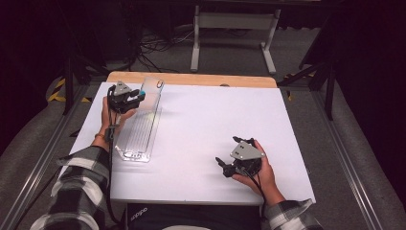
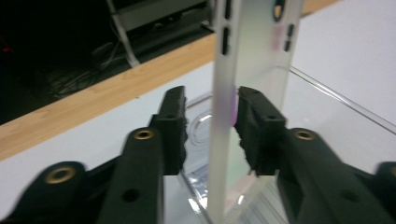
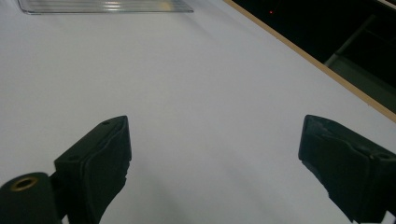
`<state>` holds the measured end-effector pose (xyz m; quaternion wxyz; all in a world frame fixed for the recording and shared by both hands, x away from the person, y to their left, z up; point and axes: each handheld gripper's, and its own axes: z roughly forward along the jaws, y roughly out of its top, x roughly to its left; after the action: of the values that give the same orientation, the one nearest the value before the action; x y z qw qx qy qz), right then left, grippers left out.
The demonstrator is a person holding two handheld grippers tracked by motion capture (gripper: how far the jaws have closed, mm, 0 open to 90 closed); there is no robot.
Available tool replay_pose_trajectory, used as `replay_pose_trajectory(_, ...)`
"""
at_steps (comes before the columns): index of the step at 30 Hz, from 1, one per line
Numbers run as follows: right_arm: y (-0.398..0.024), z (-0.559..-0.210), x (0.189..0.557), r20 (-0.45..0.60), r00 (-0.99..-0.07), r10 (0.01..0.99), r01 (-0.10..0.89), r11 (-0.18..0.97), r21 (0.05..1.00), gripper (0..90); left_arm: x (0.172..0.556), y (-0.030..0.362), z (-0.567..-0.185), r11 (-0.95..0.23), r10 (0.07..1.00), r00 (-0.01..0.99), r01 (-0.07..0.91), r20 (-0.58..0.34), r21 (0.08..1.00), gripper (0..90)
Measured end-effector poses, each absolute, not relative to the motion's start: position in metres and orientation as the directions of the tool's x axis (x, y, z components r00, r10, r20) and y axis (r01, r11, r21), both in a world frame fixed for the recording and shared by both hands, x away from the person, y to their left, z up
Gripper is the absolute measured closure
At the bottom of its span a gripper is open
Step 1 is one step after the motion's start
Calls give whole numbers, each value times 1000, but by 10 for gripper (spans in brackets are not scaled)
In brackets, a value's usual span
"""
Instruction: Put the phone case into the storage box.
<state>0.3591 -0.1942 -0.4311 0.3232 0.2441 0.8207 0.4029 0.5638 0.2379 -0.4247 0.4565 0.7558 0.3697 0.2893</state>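
My left gripper (image 1: 135, 97) straddles the upright frosted lid (image 2: 243, 93) of the clear plastic case (image 1: 139, 136) at the white table's (image 1: 215, 124) left edge, pads loosened; my right gripper (image 1: 229, 160) rests wide open, waiting.

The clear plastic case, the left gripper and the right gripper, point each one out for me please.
clear plastic case (image 1: 139, 136), high view, on its flat ribbed base.
left gripper (image 2: 211, 133), left gripper view, midway between its fingertips, at the case's raised lid.
right gripper (image 1: 222, 165), high view, midway between its fingertips.
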Motion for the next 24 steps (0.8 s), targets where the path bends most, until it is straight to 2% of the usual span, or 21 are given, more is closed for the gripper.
replay_pose_trajectory(5, -194, -431, 359, -336, -673, 659, 139, 558, 818, 101, 560, 244, -424, -290, 837, 538, 288, 96, 913, 613)
replay_pose_trajectory(11, -194, -431, 359, -335, -673, 659, 141, 560, 817, 101, 553, 240, -426, -338, 823, 547, 257, 152, 905, 794)
replay_pose_trajectory(24, -196, -429, 359, -344, -664, 664, 134, 558, 819, 102, 544, 241, -418, -315, 818, 557, 226, 143, 922, 795)
